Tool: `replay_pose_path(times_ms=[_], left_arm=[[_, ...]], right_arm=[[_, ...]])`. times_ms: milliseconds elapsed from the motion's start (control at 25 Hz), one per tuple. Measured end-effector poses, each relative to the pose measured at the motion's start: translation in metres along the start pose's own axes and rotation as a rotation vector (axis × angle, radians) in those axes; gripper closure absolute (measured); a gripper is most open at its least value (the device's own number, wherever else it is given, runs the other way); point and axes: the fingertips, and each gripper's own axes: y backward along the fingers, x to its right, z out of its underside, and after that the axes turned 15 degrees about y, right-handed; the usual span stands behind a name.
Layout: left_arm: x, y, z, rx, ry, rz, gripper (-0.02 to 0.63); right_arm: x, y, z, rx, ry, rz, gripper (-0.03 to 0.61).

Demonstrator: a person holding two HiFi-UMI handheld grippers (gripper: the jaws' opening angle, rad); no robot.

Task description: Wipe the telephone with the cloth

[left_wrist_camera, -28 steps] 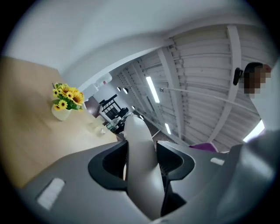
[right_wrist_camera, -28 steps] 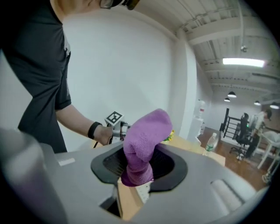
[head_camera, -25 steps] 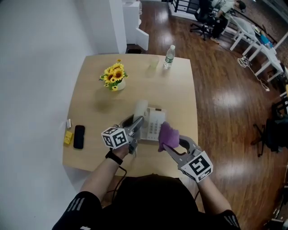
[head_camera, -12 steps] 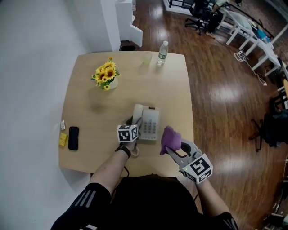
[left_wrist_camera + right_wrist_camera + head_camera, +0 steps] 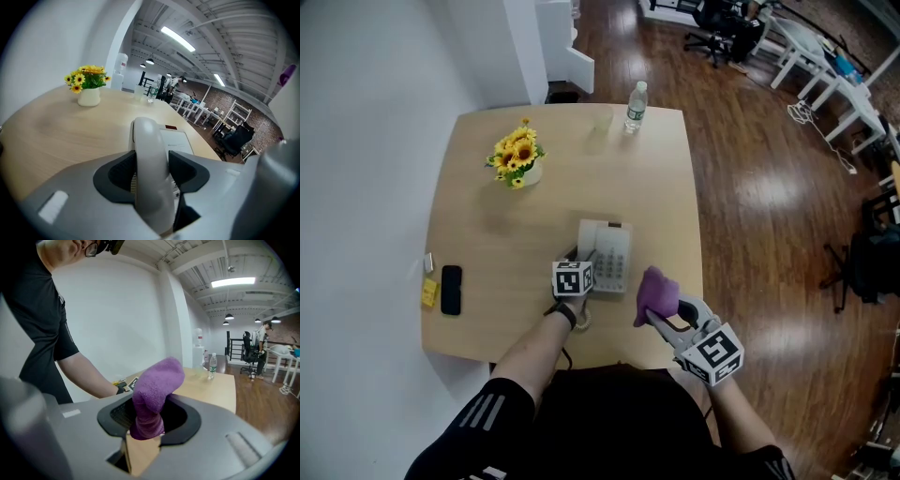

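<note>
The white telephone (image 5: 614,258) sits near the middle of the wooden table (image 5: 478,234). Its handset (image 5: 149,173) lies on the cradle along the left side, and my left gripper (image 5: 151,177) is shut on it, pads pressed against both sides. In the head view the left gripper (image 5: 584,261) reaches in from the near side. My right gripper (image 5: 149,420) is shut on the purple cloth (image 5: 154,387), which bunches up above the jaws. In the head view, the cloth (image 5: 656,292) and the right gripper (image 5: 661,307) hover just right of the telephone, near its front corner, not touching it.
A vase of sunflowers (image 5: 516,157) stands at the back left. A water bottle (image 5: 632,107) and a clear cup (image 5: 601,122) sit at the far edge. A black mobile phone (image 5: 450,289) and a yellow item (image 5: 428,292) lie at the left edge.
My left gripper has moved right onto the handset and closed on it. The right gripper with the cloth has drawn back a little from the telephone's right side.
</note>
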Motion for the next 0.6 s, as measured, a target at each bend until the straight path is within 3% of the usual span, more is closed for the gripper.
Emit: replay_pose_path(times_ms=[360,600], left_arm=[[0.002,0.006,0.001,-0.039,-0.071,0.064,0.341],[0.001,0.047,0.004,-0.044,-0.034,0.169,0.325]], right_arm=[[-0.010,-0.007,-0.005,0.007,-0.013,-0.008,0.437],[-0.017,-0.009,-0.002,0.036,-0.107,-0.012,0.437]])
